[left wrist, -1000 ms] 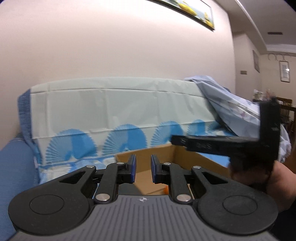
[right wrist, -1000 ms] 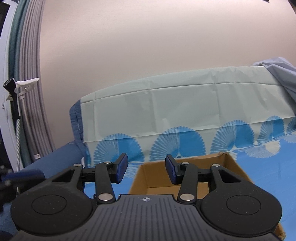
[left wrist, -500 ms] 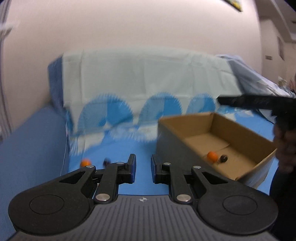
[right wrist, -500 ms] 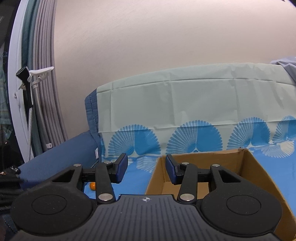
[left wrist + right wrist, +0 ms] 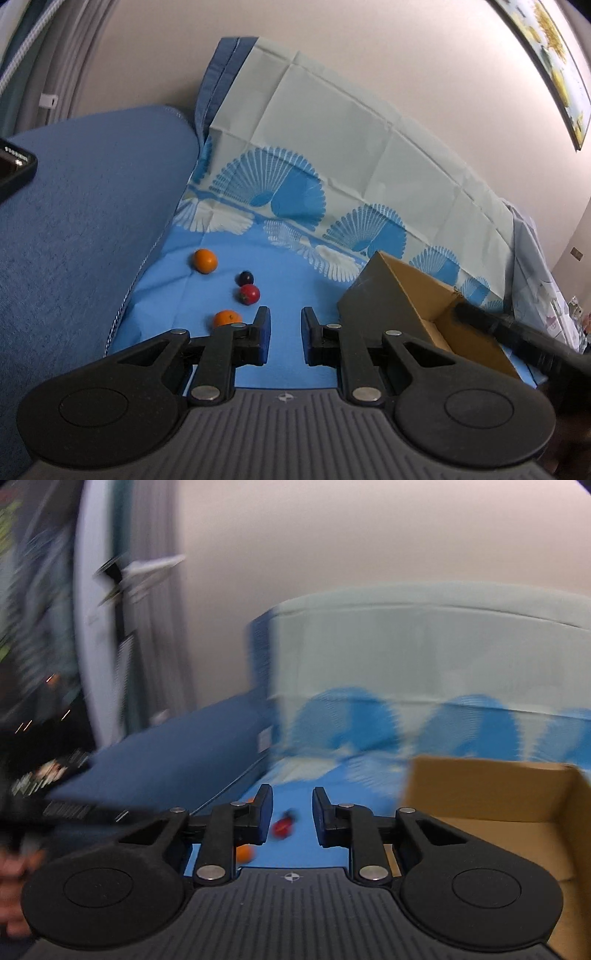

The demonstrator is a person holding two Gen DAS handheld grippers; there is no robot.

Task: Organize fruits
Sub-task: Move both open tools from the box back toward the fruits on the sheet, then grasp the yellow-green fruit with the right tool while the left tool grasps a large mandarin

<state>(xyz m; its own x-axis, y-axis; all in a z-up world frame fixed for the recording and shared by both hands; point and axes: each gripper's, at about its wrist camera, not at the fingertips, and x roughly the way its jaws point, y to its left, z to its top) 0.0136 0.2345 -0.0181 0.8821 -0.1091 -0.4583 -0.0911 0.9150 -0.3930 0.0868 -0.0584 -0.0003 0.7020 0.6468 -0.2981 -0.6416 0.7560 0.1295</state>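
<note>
The right wrist view is smeared by motion: the wall, the curtain side and the patterned sheet are streaks, and the fruit ahead of the right gripper (image 5: 292, 812) shows only as a red blur (image 5: 283, 826) and an orange (image 5: 245, 853) half hidden behind the left finger. The cardboard box (image 5: 495, 794) is cut off by the right edge there, so its inside cannot be read. In the left wrist view the box (image 5: 417, 295) shows only its near corner and part of one inner wall; the rest lies behind the other gripper's dark bar. A dark device (image 5: 14, 168) on the blue cushion is clipped by the left edge.

The left gripper (image 5: 283, 332) has its fingers a narrow gap apart with nothing between them. The right gripper's fingers stand apart, closing, also empty.

On the blue sheet (image 5: 295, 354), near its left edge by the cushion, lie four fruits: an orange (image 5: 204, 261) farthest back, a dark plum (image 5: 245, 277), a red fruit (image 5: 249, 293) touching it, and a second orange (image 5: 226, 318) just beside the left finger.

A second ago the left view faced the sofa back and box; now it looks down on the fruit. The right view has swung leftward, the box sliding to its right side.
</note>
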